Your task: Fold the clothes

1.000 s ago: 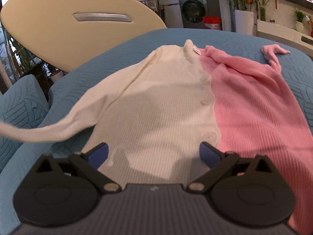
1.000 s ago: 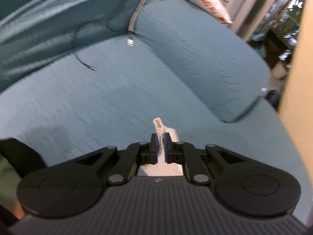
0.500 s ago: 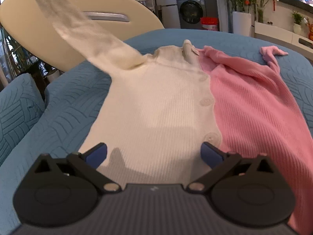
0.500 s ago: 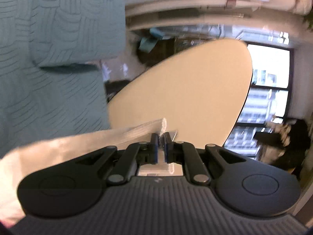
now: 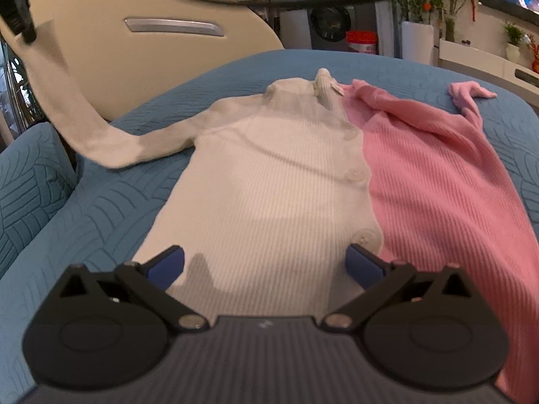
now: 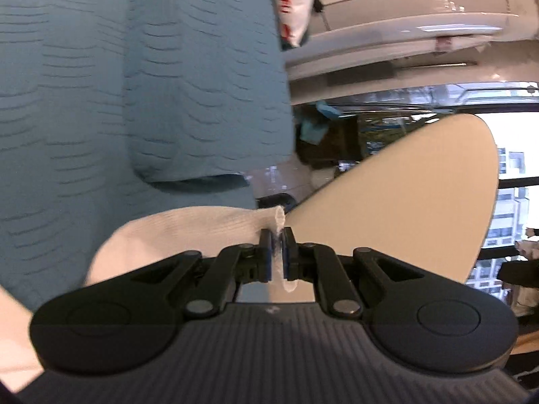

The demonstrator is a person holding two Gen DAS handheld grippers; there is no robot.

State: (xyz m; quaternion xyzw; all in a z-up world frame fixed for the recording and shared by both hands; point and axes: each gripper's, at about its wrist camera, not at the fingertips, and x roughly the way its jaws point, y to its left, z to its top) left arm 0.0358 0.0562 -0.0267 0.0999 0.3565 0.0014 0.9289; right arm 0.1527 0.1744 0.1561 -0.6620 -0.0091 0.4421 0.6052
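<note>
A half white, half pink knitted cardigan (image 5: 269, 181) lies flat on the blue quilted bed (image 5: 101, 208), buttons down the middle. My left gripper (image 5: 264, 264) is open and empty, low over the white hem. My right gripper (image 6: 278, 252) is shut on the cuff of the white sleeve (image 6: 188, 229). In the left wrist view that sleeve (image 5: 77, 114) is lifted up and out to the left, and the right gripper (image 5: 17, 10) shows at the top left corner. The pink sleeve (image 5: 471, 92) lies at the far right.
A beige rounded headboard (image 5: 151, 40) stands behind the bed, also in the right wrist view (image 6: 404, 202). A blue pillow (image 5: 23, 188) lies at the left. A white bag with red print (image 6: 293, 0) and a window are beyond.
My right gripper has lifted the white sleeve off the bed and swung it up and to the left. My left gripper has stayed open over the hem.
</note>
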